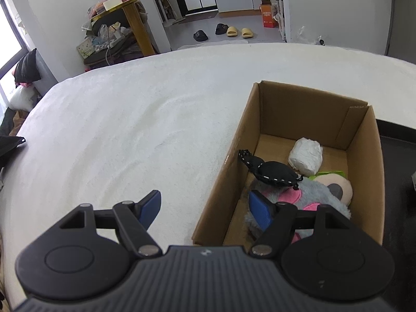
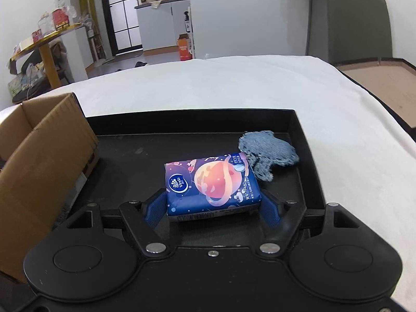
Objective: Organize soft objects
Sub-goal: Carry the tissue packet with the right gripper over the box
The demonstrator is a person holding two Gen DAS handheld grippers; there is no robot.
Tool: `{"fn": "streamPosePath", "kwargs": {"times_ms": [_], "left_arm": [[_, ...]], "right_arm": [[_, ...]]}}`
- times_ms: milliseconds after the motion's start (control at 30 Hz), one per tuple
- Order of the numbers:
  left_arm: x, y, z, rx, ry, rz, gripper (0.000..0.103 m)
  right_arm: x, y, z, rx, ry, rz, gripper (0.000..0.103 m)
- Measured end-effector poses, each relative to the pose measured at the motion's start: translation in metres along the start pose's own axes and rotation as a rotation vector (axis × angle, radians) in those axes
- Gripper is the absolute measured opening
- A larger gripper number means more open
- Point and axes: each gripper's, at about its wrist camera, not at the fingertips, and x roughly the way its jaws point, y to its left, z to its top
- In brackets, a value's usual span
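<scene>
In the left wrist view a cardboard box (image 1: 364,156) stands on the white bed. It holds a grey and pink plush toy (image 1: 312,197), a black fabric piece with white stitching (image 1: 275,171) and a white wrapped bundle (image 1: 305,156). My left gripper (image 1: 205,208) is open and empty above the box's near left corner. In the right wrist view my right gripper (image 2: 214,208) has its jaws around a blue tissue pack (image 2: 210,184) with a planet print, over a black tray (image 2: 182,122). A denim fabric piece (image 2: 267,153) lies in the tray just behind the pack.
The cardboard box (image 2: 39,156) stands at the tray's left side. The white bed cover (image 1: 130,130) spreads to the left and beyond. A yellow table (image 1: 135,7) with clutter, slippers (image 1: 236,31) and a kitchen area are across the room.
</scene>
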Motion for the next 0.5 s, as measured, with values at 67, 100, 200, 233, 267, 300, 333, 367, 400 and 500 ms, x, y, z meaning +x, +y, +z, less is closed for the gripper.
{"fn": "streamPosePath", "kwargs": {"times_ms": [67, 100, 200, 233, 267, 300, 333, 367, 400, 500], "left_arm": [[-0.004, 0.002, 0.000, -0.010, -0.005, -0.014, 0.073], [-0.005, 0.003, 0.000, -0.013, -0.008, -0.019, 0.073], [-0.009, 0.006, 0.000, -0.026, -0.014, -0.031, 0.073], [-0.010, 0.007, 0.000, -0.031, -0.013, -0.038, 0.073], [-0.011, 0.008, 0.000, -0.036, -0.014, -0.044, 0.073], [-0.012, 0.009, 0.000, -0.040, -0.017, -0.049, 0.073], [-0.013, 0.010, 0.000, -0.043, -0.020, -0.053, 0.073], [-0.014, 0.011, 0.000, -0.043, -0.021, -0.058, 0.073], [-0.015, 0.011, -0.001, -0.043, -0.022, -0.063, 0.073], [-0.016, 0.014, -0.002, -0.049, -0.021, -0.077, 0.073]], "right_arm": [[-0.009, 0.000, 0.002, 0.004, -0.002, -0.004, 0.072], [-0.012, 0.000, 0.003, 0.004, -0.002, -0.002, 0.072], [-0.021, 0.000, 0.008, 0.002, -0.007, -0.005, 0.072], [-0.024, 0.001, 0.010, 0.002, -0.008, -0.003, 0.072], [-0.027, 0.001, 0.011, 0.002, -0.009, -0.002, 0.072], [-0.029, 0.002, 0.013, 0.001, -0.010, -0.004, 0.072], [-0.031, 0.003, 0.014, 0.000, -0.012, -0.007, 0.072], [-0.035, 0.004, 0.014, 0.001, -0.014, -0.009, 0.072], [-0.038, 0.006, 0.014, 0.000, -0.018, -0.010, 0.072], [-0.046, 0.010, 0.016, -0.013, -0.030, -0.021, 0.072]]}}
